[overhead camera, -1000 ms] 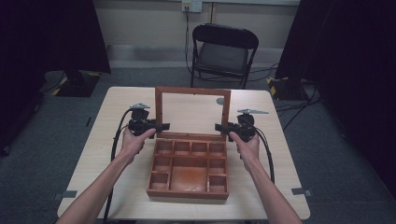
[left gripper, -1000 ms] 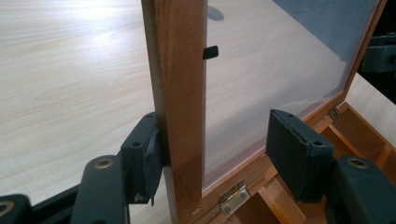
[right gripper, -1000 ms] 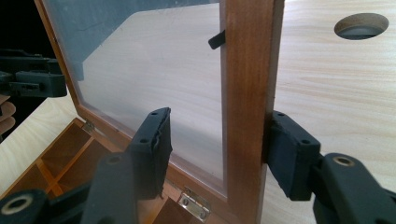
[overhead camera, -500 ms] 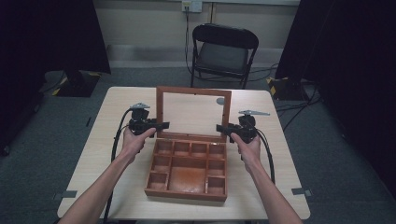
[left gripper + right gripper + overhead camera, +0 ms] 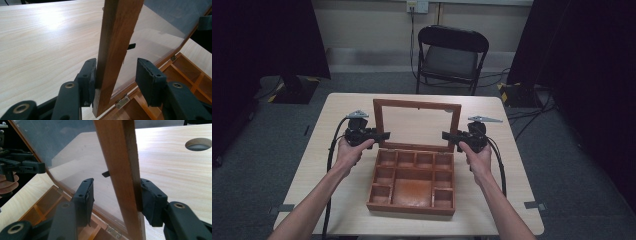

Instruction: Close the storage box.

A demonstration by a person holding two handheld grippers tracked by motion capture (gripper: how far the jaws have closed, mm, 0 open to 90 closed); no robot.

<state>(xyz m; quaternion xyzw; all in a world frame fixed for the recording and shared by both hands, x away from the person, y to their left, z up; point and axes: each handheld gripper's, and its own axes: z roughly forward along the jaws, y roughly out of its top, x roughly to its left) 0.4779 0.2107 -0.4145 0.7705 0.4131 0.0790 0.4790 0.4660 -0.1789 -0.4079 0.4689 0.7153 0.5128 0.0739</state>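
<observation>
Wooden box (image 5: 412,182) sits mid-table (image 5: 337,110), compartments exposed, glass-paned lid (image 5: 417,125) raised near upright on its rear hinges. Left gripper (image 5: 382,135) straddles the lid's left frame post; its jaws have just been closing, one pad (image 5: 88,77) touching wood, the other apart. Right gripper (image 5: 447,135) straddles the right post likewise, one pad (image 5: 150,200) on wood.

Lid frame (image 5: 117,50) top being cut off by upper edge in both gripper views; compartment contents in box (image 5: 412,180) being left unreadable, too small.
</observation>
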